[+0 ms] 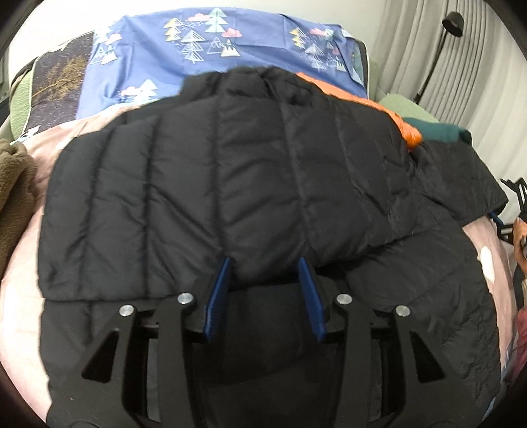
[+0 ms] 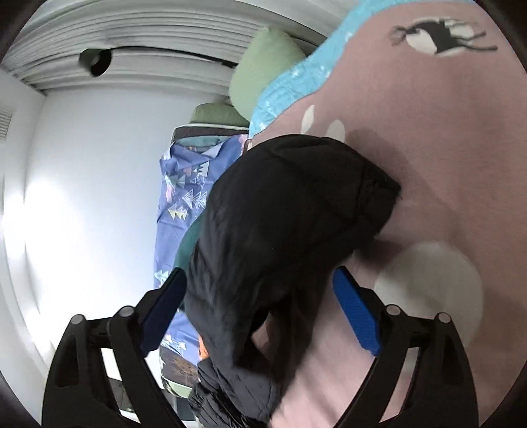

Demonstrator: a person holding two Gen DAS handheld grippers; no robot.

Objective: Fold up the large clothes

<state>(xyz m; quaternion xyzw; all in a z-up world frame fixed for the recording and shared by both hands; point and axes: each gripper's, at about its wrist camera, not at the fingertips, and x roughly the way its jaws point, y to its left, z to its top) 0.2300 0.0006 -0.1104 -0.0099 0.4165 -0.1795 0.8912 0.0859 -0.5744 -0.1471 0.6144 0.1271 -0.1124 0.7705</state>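
A black quilted puffer jacket [image 1: 230,184] lies spread on the pink bedspread [image 1: 19,296], with orange lining [image 1: 408,128] showing at its far right. My left gripper [image 1: 265,263] hovers at the near fold of the jacket, its blue pads [image 1: 219,296] apart with a bulge of black fabric between them. In the right wrist view my right gripper [image 2: 260,276] is tilted sideways and a sleeve of the jacket [image 2: 290,210] hangs between its wide-apart blue pads [image 2: 357,316], over the pink bedspread [image 2: 444,131].
A blue tree-print sheet [image 1: 210,42] lies at the head of the bed. A brown fleece [image 1: 14,184] sits at the left edge. A dark green garment [image 1: 434,130] lies far right. Grey curtains [image 1: 461,66] and a black lamp [image 1: 453,23] stand behind.
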